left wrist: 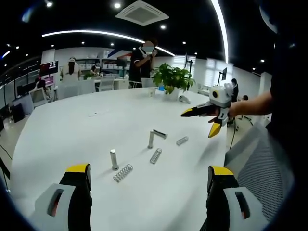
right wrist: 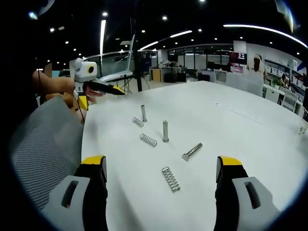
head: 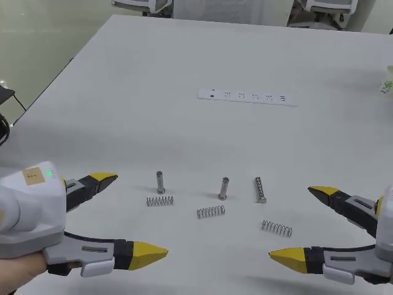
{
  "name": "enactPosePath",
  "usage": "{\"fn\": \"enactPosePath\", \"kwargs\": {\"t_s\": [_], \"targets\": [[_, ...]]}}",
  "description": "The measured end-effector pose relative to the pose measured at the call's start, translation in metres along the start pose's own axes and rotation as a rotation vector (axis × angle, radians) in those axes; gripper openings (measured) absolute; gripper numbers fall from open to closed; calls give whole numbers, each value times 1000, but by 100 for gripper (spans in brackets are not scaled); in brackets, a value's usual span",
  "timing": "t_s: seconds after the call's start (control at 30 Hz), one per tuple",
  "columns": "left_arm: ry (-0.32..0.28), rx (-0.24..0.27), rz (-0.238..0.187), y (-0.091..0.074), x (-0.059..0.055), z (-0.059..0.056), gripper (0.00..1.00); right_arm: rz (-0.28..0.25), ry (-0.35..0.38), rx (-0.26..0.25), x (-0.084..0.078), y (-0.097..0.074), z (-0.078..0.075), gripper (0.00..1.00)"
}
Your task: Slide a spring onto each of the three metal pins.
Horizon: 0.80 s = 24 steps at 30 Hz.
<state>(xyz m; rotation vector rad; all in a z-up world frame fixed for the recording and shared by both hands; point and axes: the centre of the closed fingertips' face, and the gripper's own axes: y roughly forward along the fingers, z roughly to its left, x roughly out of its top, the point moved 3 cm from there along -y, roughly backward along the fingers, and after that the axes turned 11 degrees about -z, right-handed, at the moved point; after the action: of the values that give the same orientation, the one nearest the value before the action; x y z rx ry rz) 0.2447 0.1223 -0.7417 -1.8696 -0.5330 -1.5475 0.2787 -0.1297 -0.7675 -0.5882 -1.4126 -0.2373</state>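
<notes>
Both claws hang over the near edge of the bench (head: 184,135), jaws spread wide, nothing gripped in either one. In the head view the left claw (head: 139,214) and right claw (head: 290,221) sit on either side of the parts and touch none of them.

The parts lie in a loose row between them. The left pin (head: 159,182) and middle pin (head: 224,188) stand upright, with the right pin (head: 259,189) beside them. Each has a loose spring flat on the bench just in front of it: first spring (head: 159,201), second spring (head: 210,211), and third spring (head: 276,228) a bit further off to the right.

From the head view it's hard to tell whether that right pin is leaning or down. The right gripper view sorts it out: it's flat on its side, head toward the claw. That view also catches the left claw off at the bench edge, open, with a hand behind it.

The head view shows a white power strip (head: 247,96) further back on the bench. The left gripper view gives you the room: a potted plant (left wrist: 171,77) at the far end, a person (left wrist: 142,67) standing behind it, a dark ceiling with curved light strips and a vent (left wrist: 142,12), and desks along the back wall. The bench itself is plain white with a rounded end.
</notes>
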Motion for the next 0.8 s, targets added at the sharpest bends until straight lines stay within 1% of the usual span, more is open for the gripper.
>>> {"fn": "enactPosePath", "kwargs": {"t_s": [0.23,0.37,0.43,0.57,0.73,0.8], "targets": [[0,-3,-4,3,1,-2,98,4,9,-1,-3,0,0,94],[0,-7,3,2,1,-3,98,8,12,-4,-5,-2,-1,94],[-1,-5,-2,2,2,-3,98,9,16,-4,-7,-3,-2,94],[0,-3,-1,1,2,-3,98,21,19,2,-9,-2,-1,94],[-3,0,2,0,0,-3,98,14,18,15,-6,1,1,93],[-3,1,4,0,0,-3,98,13,27,15,-4,4,-2,92]]}}
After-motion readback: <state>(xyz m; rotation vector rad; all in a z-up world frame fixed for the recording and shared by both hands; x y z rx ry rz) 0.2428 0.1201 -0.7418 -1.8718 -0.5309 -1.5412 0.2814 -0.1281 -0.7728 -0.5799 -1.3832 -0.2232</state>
